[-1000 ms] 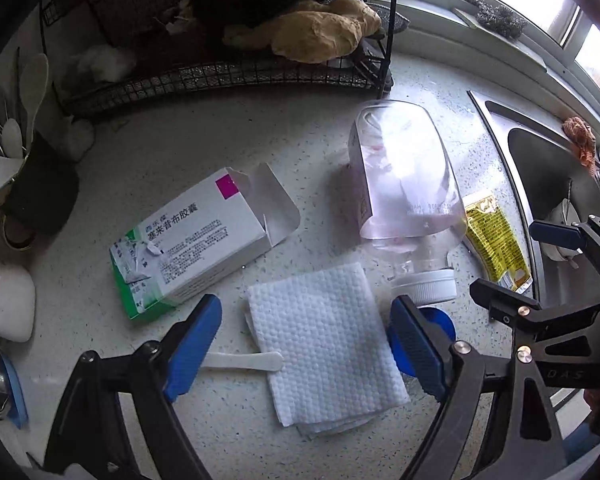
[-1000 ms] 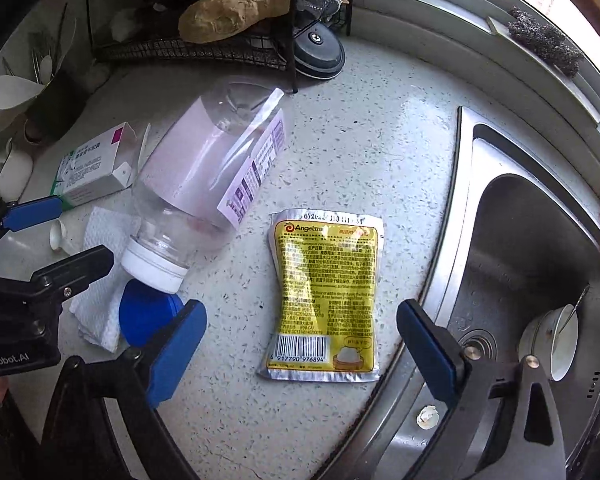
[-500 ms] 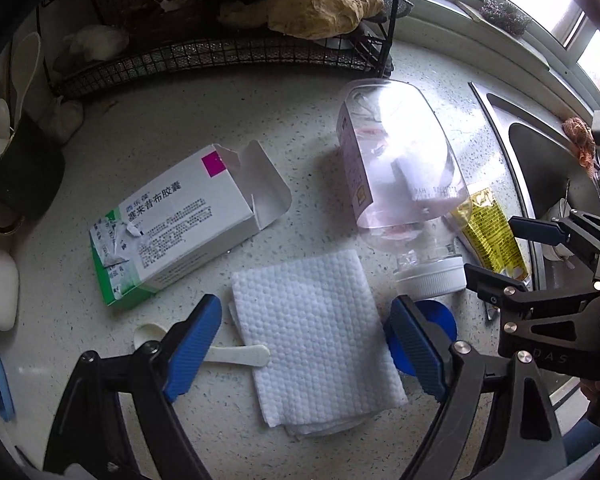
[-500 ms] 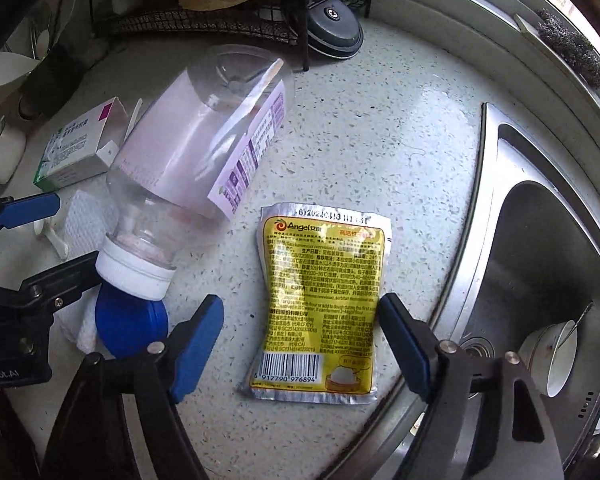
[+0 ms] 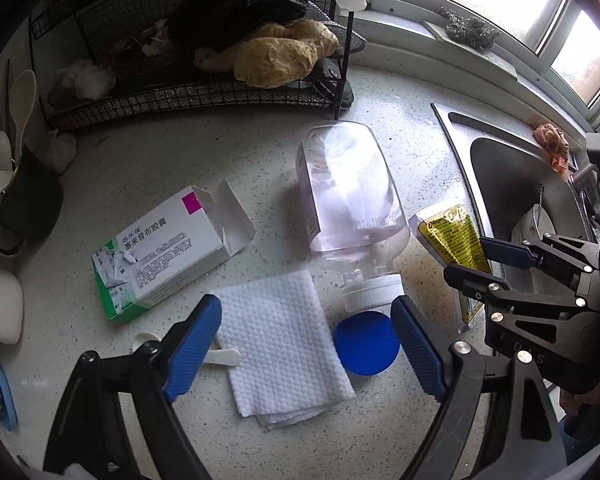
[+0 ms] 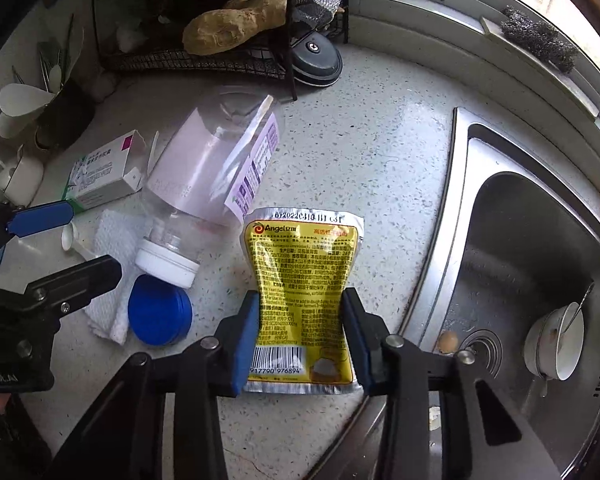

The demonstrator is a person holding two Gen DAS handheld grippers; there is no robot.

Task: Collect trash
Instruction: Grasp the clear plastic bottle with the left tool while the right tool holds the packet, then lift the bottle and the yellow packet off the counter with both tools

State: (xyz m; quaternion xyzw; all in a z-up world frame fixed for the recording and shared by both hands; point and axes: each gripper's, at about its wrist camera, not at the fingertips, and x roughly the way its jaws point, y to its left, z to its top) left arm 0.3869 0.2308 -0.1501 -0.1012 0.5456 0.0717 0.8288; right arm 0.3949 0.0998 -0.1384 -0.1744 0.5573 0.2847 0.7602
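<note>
Kitchen worktop (image 6: 380,152), pale speckled stone, under a window; steel sink (image 6: 512,248) set into it on the right.

- Yellow foil sachet (image 6: 300,276): lies flat on the worktop beside the sink rim, barcode end nearest the camera. Right gripper (image 6: 300,332) points steeply down over it; its blue fingers (image 6: 246,336) are closing, one at each long edge of the sachet, the pack narrowed between them.
- Left gripper (image 5: 306,342): fingers wide apart, hovering over a folded white paper towel (image 5: 280,344), gripping nothing.
- Clear plastic bottle (image 5: 348,196), pink-tinted label, on its side between box and sachet; white cap pointing toward the grippers.
- Blue round lid (image 5: 366,350): flat on the worktop, just below the bottle's cap, beside the towel.
- White and green medicine box (image 5: 160,252): end flap open, left of the towel.
- Small white plastic spoon (image 5: 220,356): partly behind the left finger.
- Black wire rack (image 5: 188,92) at the back, holding tan and dark items.
- White bowl (image 6: 556,344) with a utensil in the sink basin.
</note>
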